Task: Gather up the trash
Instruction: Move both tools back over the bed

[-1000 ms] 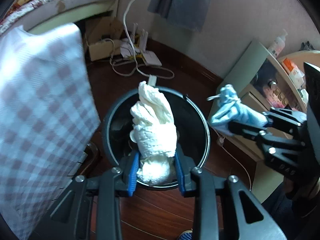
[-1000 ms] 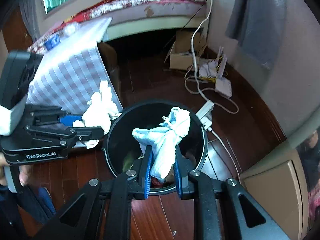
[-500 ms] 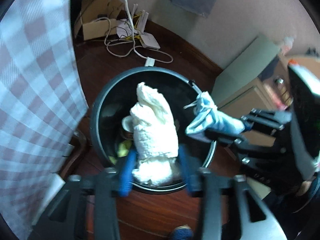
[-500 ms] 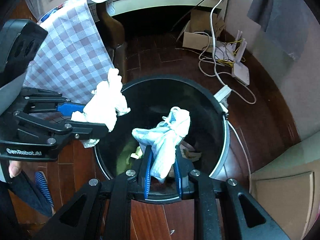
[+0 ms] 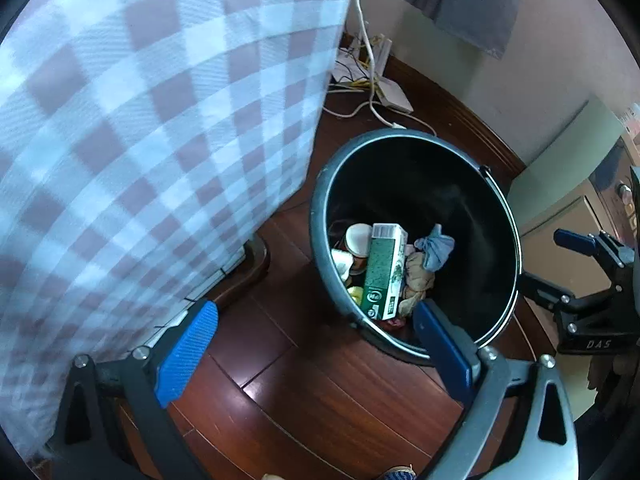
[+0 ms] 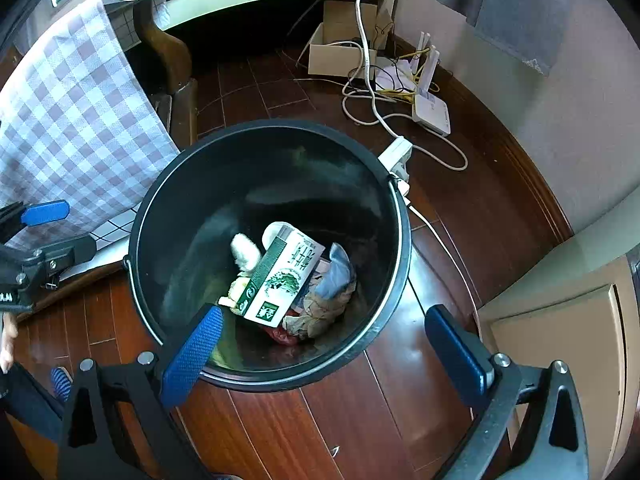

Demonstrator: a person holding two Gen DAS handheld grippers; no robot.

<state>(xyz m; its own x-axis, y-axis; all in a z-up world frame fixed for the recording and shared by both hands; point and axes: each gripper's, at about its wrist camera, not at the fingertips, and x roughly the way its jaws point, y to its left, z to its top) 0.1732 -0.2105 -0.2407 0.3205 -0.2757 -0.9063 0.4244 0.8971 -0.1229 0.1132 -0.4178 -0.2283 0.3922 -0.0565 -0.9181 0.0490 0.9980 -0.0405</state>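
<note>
Checked tablecloth [image 5: 152, 128] fills the left half of the left wrist view, close and blurred; in the right wrist view it is seen smaller, with a cardboard box [image 6: 340, 46] and a white router [image 6: 430, 108] that the left view shows only in part. One black bin [image 6: 160, 208] is counted, on dark wood floor [image 6: 460, 200]. Inside lie one green-and-white carton [image 6: 280, 280], one bluish wad [image 6: 334, 272] and one white wad [image 6: 245, 250]. Both grippers are pointed steeply down over the bin. Left gripper [image 5: 316, 344]: jaws opening, spread wide, nothing between them. Right gripper [image 6: 326, 350]: jaws opening, equally wide, nothing held.
</note>
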